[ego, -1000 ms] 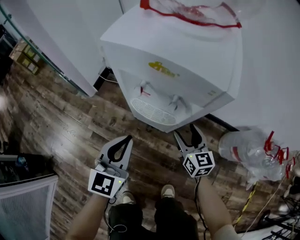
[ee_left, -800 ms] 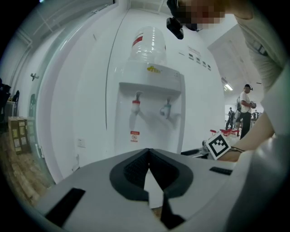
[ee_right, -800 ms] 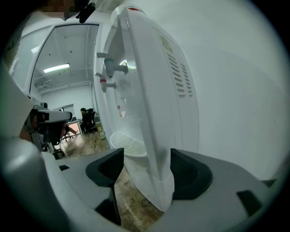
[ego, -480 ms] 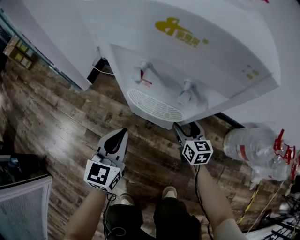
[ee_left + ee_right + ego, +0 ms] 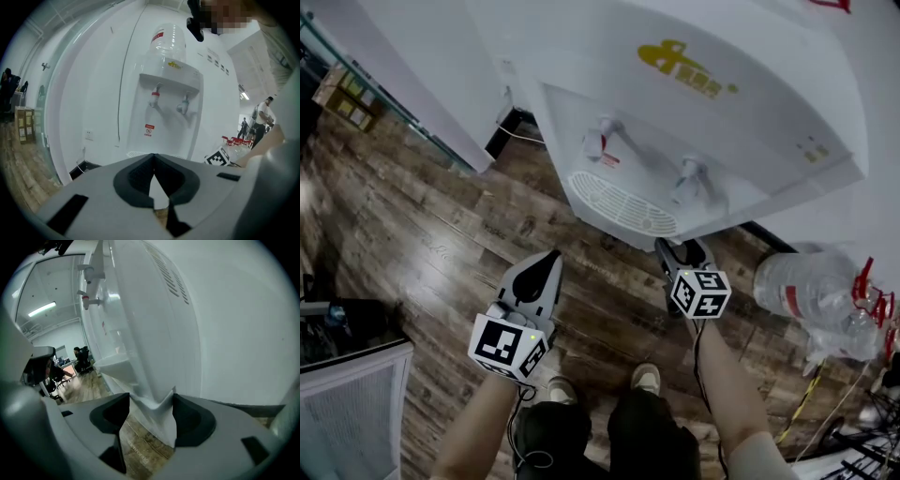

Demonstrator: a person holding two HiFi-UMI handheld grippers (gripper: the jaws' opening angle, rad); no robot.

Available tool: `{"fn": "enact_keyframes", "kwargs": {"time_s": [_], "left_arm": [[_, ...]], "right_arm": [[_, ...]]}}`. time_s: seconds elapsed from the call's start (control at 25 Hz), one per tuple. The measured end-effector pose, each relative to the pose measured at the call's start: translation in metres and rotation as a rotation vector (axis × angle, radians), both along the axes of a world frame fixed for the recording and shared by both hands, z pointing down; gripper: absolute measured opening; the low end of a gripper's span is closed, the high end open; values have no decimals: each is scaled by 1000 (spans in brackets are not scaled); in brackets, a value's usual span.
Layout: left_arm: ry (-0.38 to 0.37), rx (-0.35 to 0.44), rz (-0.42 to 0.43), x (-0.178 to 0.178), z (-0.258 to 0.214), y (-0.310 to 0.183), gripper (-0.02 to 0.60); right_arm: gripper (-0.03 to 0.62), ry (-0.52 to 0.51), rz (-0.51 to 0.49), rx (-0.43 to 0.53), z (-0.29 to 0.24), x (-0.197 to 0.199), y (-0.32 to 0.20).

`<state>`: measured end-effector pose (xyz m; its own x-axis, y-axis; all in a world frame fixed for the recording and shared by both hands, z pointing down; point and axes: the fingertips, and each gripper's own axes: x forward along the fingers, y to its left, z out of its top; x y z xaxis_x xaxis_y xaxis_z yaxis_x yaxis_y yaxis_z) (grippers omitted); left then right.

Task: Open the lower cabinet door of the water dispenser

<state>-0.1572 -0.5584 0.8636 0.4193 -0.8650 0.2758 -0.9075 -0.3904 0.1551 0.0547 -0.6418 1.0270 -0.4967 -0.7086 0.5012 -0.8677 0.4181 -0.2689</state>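
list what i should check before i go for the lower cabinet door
1. right claw open: ok; jaws apart, having just closed slightly, with the water dispenser corner between them.
2. left claw out of the way: ok; shut, empty, short of the drip tray.
3. lower cabinet door in sight: not ok; in the head view it is hidden under the drip tray.
4. door handle located: cannot tell.
5. spare bottle clear of the right claw: ok; they are apart.

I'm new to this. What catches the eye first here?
A big white dispenser fills the top of the head view. Below it hover the left tool, shut, and the right tool, open, jaws just closing slightly, gripping nothing. A clear bottle lies at right.
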Motion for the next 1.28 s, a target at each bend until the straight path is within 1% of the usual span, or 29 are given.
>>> {"fn": "enact_keyframes", "kwargs": {"time_s": [0.08, 0.2, 0.32, 0.4, 0.48, 0.6, 0.8, 0.88, 1.0, 1.08, 1.2, 1.28], "left_arm": [[-24, -14, 11, 1, 0, 5, 6], [-38, -49, 22, 1, 2, 14, 5], [-51, -88, 31, -3, 4, 28, 6], [-66, -124, 24, -11, 6, 45, 6], [-80, -159, 5, -24, 10, 62, 6], [-89, -200, -39, -48, 15, 85, 6], [-99, -234, -131, -99, 16, 114, 5], [-102, -241, -164, -119, 18, 122, 6], [-112, -253, -200, -146, 23, 138, 5], [-117, -262, -227, -163, 26, 149, 5], [-97, -274, -275, -183, 28, 159, 5], [-79, -267, -298, -193, 24, 159, 6]], "right_arm": [[287, 24, -17, -22, 1, -5, 16], [256, 79, -76, -56, 4, -17, 47], [219, 144, -161, -108, 8, -37, 74], [219, 157, -224, -147, 10, -59, 95], [216, 146, -262, -187, 11, -82, 113], [218, 95, -274, -240, 10, -113, 136], [237, 26, -348, -300, 7, -180, 165], [242, 16, -388, -310, 6, -207, 169], [235, 17, -448, -297, 4, -245, 173], [239, 8, -472, -302, 5, -269, 173], [241, -14, -517, -313, 5, -303, 173], [254, -6, -557, -308, 3, -321, 174]]}}
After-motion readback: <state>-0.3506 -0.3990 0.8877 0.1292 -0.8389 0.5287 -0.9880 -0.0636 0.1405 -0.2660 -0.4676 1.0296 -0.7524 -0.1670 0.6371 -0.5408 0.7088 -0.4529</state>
